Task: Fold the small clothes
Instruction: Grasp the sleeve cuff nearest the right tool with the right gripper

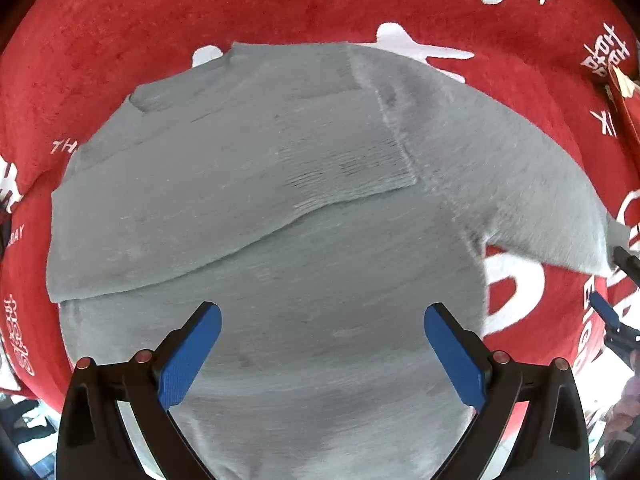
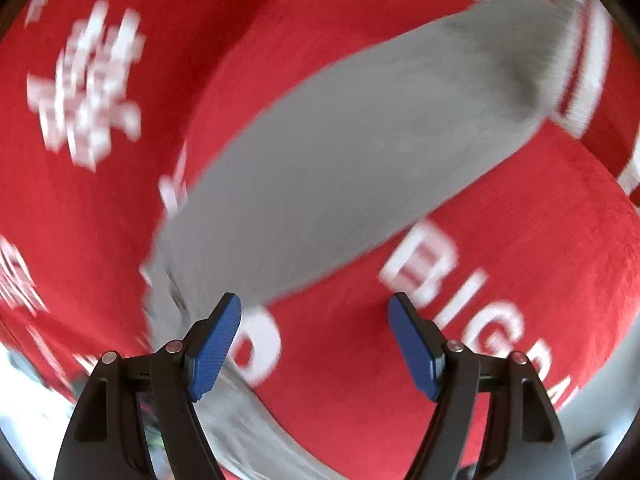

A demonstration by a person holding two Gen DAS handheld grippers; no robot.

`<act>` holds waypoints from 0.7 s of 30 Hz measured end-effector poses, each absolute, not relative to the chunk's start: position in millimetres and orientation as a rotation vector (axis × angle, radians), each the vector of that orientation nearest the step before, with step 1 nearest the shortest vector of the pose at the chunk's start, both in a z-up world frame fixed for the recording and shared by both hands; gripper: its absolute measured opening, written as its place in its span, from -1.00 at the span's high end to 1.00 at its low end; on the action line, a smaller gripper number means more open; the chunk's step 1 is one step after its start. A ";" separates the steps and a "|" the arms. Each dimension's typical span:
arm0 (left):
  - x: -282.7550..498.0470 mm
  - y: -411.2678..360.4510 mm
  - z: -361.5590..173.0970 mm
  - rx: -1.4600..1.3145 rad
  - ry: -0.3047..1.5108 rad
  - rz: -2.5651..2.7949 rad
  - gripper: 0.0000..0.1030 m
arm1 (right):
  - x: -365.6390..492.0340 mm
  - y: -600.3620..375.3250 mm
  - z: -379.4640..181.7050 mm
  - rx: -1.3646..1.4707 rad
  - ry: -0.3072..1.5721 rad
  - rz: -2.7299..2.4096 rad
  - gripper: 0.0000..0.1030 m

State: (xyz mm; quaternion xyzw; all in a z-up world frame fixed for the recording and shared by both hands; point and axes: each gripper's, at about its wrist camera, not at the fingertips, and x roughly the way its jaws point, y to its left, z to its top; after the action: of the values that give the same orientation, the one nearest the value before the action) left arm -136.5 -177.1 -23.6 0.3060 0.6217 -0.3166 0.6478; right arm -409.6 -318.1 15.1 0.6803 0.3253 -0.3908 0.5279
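- Grey knitted sweater [image 1: 280, 208] lies spread flat on my red blanket [image 1: 120, 40], which carries white lettering and characters
- One sleeve is already folded across the body, its ribbed cuff [image 1: 360, 168] resting near the middle of the chest
- Other sleeve [image 1: 540, 200] sticks out to the right in my left wrist view, lying flat on the red cloth with its end near the frame's edge
- My left gripper [image 1: 322, 324] hangs above the lower body of the sweater, pointing down at it; its blue pads [image 1: 188, 356] stand wide apart with nothing between them
- My right gripper [image 2: 314, 318] looks down at the loose sleeve [image 2: 360, 140], which runs diagonally from lower left to upper right in that blurred view
- Its jaws are spread wide and grip nothing; only red cloth and a white letter show between the blue pads [image 2: 216, 344]
- Left pad sits just beside the sleeve's lower edge in that view; I cannot tell whether it touches the knit
- Tips of that same gripper [image 1: 612, 296] peek in at the right edge of my left wrist view, near the sleeve's end
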 end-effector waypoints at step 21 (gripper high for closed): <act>-114.3 -182.2 -33.0 0.608 1.416 -0.759 -0.97 | -474.2 -364.2 -0.5 1.745 0.460 -1.167 0.57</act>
State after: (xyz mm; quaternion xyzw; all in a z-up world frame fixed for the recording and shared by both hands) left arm -114.3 -182.2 -33.0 0.2678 0.6243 -0.3346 0.6532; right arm -474.2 -364.2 -0.5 0.7141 0.1883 -0.4776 0.4759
